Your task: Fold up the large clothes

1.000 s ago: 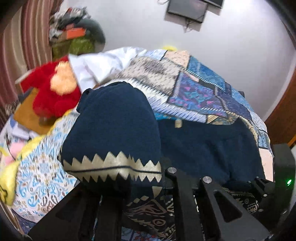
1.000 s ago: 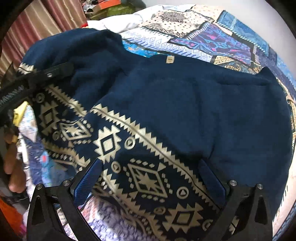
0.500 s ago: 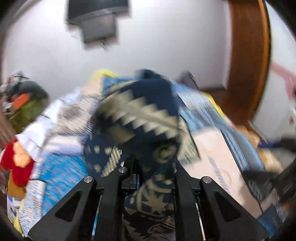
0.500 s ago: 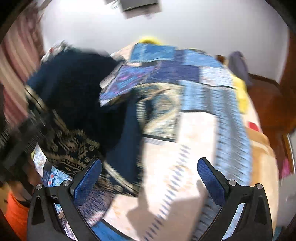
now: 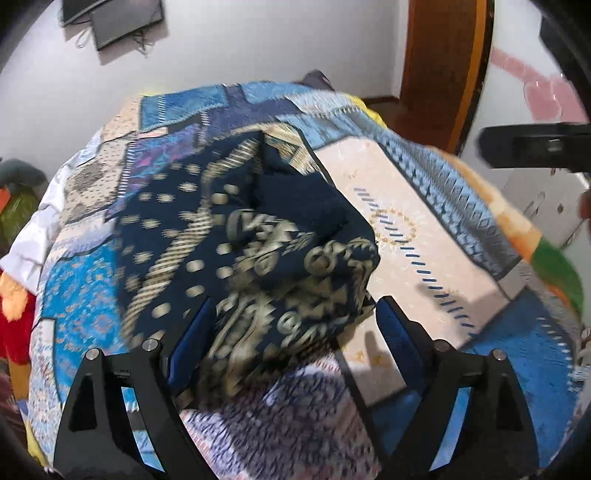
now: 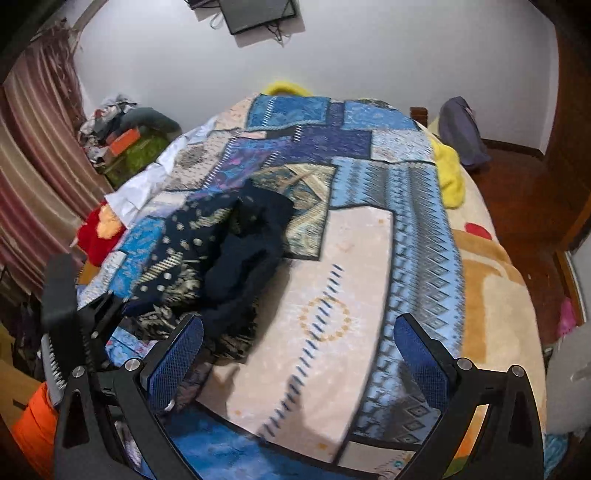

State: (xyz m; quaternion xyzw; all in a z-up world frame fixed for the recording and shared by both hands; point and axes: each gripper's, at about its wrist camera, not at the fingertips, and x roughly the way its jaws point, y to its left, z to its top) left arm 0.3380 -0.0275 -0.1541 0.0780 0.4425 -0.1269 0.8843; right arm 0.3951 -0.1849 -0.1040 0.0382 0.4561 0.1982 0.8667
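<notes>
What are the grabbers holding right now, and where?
Nothing. The left gripper and the right gripper are both open. The navy patterned garment lies loose in a heap on the patchwork bedspread.

White wall [image 6: 369, 55], striped curtain [image 6: 33, 166]

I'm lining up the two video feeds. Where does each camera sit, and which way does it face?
Left wrist: on the left hand-held gripper, facing along its open fingers at the navy garment on the bed.
Right wrist: on the right hand-held gripper, open, facing down the bedspread toward the wall.
Shared: garment, bedspread, wall screen.
</notes>
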